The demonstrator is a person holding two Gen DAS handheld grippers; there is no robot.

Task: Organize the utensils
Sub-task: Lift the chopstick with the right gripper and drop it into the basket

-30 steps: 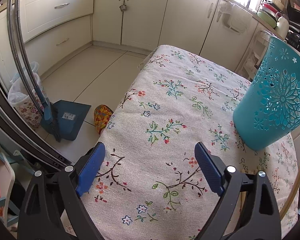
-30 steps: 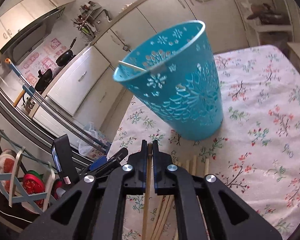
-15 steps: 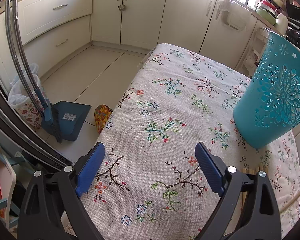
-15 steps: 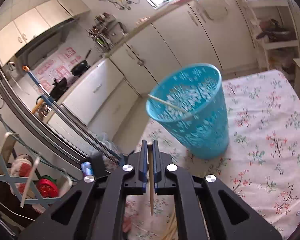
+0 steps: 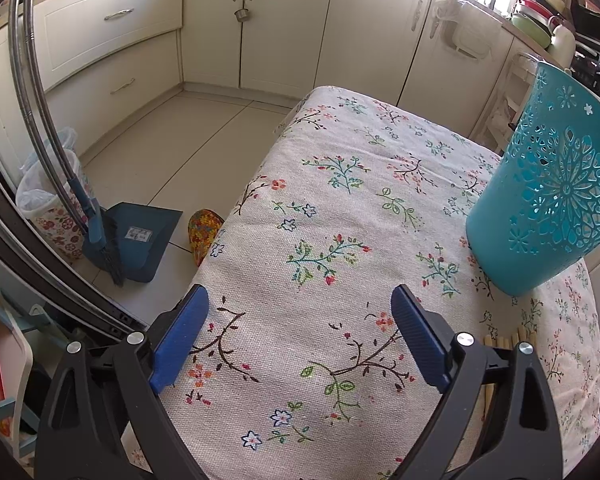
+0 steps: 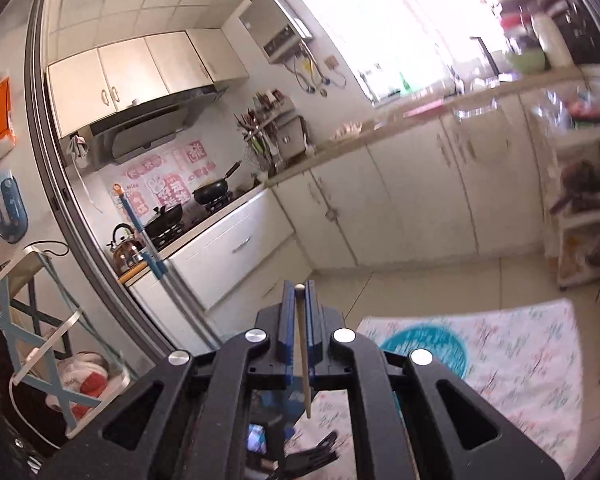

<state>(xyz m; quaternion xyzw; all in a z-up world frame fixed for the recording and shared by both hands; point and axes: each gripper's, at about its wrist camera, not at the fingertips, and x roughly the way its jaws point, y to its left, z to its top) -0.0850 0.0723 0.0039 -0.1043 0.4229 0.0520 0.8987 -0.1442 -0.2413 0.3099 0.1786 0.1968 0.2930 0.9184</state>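
Our right gripper [image 6: 299,296] is clenched on a single wooden chopstick [image 6: 304,354], which hangs down between the blue pads high above the table [image 6: 536,344]; below it we see the open mouth of the teal cup [image 6: 424,350]. Our left gripper [image 5: 300,328] hovers over the flowered tablecloth [image 5: 340,208] with its jaws spread wide and nothing between them. The teal cup [image 5: 548,204] stands at our right, and more chopsticks [image 5: 504,340] lie on the cloth just beside its base.
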